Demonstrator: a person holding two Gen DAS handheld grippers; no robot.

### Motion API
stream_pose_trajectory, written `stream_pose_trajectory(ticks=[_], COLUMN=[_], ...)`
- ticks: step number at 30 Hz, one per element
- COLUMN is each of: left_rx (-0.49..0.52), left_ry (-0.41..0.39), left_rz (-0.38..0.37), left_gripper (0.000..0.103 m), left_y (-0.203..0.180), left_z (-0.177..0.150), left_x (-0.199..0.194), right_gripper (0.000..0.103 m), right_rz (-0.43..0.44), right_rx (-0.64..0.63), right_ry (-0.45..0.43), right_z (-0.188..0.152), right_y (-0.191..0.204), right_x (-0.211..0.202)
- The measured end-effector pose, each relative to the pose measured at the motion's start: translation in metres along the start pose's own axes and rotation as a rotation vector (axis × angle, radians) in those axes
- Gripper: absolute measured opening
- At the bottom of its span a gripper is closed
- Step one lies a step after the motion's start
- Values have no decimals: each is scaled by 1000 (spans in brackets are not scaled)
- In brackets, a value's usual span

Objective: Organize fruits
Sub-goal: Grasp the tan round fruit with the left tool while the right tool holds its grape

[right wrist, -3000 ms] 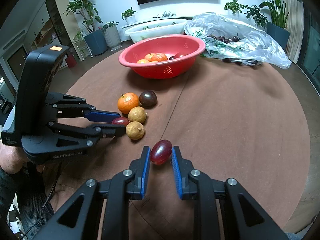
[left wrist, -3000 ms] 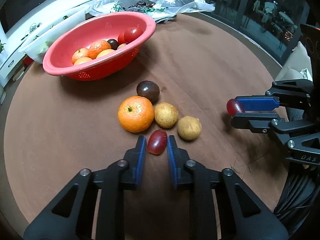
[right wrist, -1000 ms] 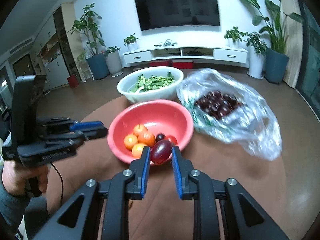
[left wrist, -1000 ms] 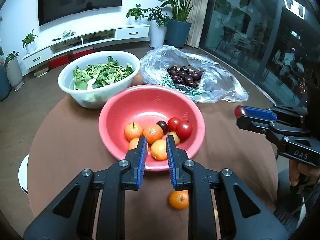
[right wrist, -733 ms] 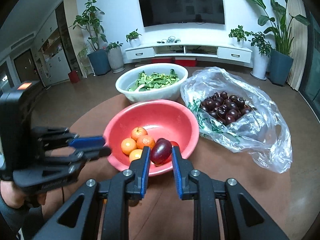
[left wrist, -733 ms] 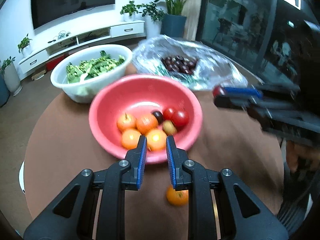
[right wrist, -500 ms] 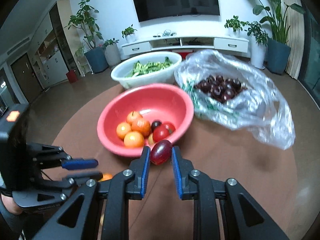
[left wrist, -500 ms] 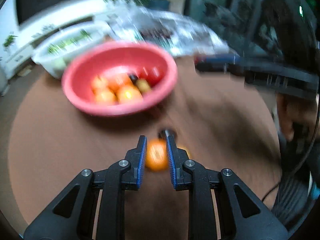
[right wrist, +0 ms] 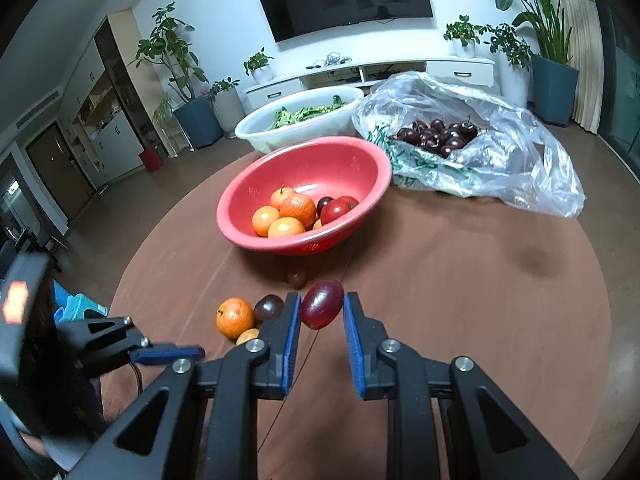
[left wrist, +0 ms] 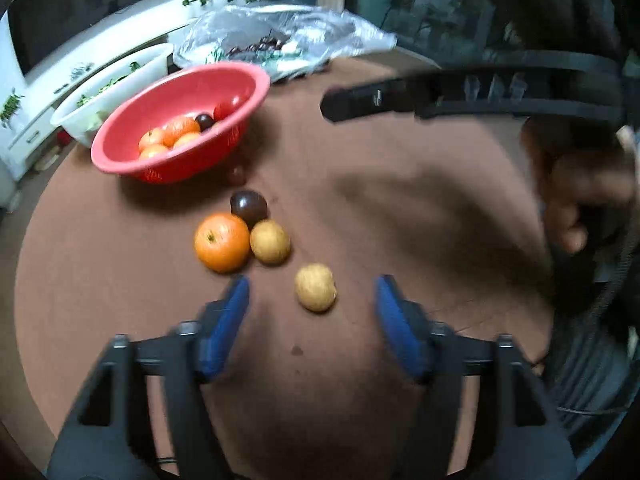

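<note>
Spreading across both views, the round brown worktop (left wrist: 400, 208) carries everything. At its far right lies a clear plastic bag (right wrist: 500, 148) with dark cherries (right wrist: 440, 134) in it, and left of the bag stands a white bowl (right wrist: 296, 128) of leafy greens. Nearer, at the middle, sits the red basket (right wrist: 360, 168), holding several small oranges, red tomatoes and a dark fruit.

The left hand-held gripper (left wrist: 312, 300) hangs over the near part of the worktop with its jaws opening; its blue pads (left wrist: 228, 320) stand wide apart. A yellow-brown fruit (left wrist: 315, 287) lies on the worktop between them, touched by neither pad, so this hand-held gripper is released and grasps nothing.

The right hand-held gripper (right wrist: 322, 312) is clenched on a dark red plum-like fruit (right wrist: 322, 309), pinched at its fingertips and carried above the worktop, near the basket's near side but outside it.

Just left of the left hand-held gripper's reach, an orange (left wrist: 222, 242) rests on the worktop, touching a second yellow-brown fruit (left wrist: 270, 247) on its right. A dark purple round fruit (left wrist: 249, 205) sits just behind the two, touching them. One small dark red fruit (right wrist: 297, 277) lies on the worktop close to the basket's foot, blurred in the left wrist view.
</note>
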State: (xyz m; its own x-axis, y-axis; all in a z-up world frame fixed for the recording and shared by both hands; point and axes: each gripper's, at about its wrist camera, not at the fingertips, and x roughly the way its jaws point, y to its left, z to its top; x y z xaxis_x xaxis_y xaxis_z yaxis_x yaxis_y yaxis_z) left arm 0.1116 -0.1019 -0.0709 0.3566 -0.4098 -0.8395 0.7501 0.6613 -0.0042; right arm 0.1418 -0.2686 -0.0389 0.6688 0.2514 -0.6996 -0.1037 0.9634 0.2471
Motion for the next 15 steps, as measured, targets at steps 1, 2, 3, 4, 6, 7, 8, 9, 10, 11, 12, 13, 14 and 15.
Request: stream_pose_trajectory(ticks=[1,2,3,4,6,7,8,9,10,11,12,13,14,15], left_rx=[-17,-31,-37,-40,-44,-44,-46,-51,-52,-55,-62,-69,-76,-81], left_ry=[7,8,6,11,19,25,34,40,37,33,31,29,28,28], left_rz=[-5,-8,2,7,1,-4,-14,-21,-16,-12,-10,-11,-13,-20], left_gripper=[66,66,66,65,59,51,43,39,37,35,33,26,22,22], left_y=[0,1,1,2,3,3,2,2,1,0,1,3,4,5], left_z=[1,0,0,0,3,5,5,4,1,1,1,1,2,1], left_x=[3,5,8,10,14,17,20,24,23,24,24,23,23,24], right_gripper=[24,24,24,24,24,24,24,24,24,24,24,24,24,24], right_rz=[3,3,4,7,10,12,13,14,15,14,12,11,9,4], right_rx=[-3,-6,-9,-10,-7,-6,-6,-7,-10,-15,-21,-25,-28,-31], right_ry=[1,1,0,0,1,3,6,10,12,16,19,28,41,55], right_z=[-2,-3,-4,-6,-8,-8,-9,-10,-11,-12,-13,-15,-18,-20], right_y=[1,2,3,4,4,5,5,6,7,7,8,9,11,11], right_x=[0,-1,-1,-2,-2,-2,-2,-1,-2,-1,-1,1,3,5])
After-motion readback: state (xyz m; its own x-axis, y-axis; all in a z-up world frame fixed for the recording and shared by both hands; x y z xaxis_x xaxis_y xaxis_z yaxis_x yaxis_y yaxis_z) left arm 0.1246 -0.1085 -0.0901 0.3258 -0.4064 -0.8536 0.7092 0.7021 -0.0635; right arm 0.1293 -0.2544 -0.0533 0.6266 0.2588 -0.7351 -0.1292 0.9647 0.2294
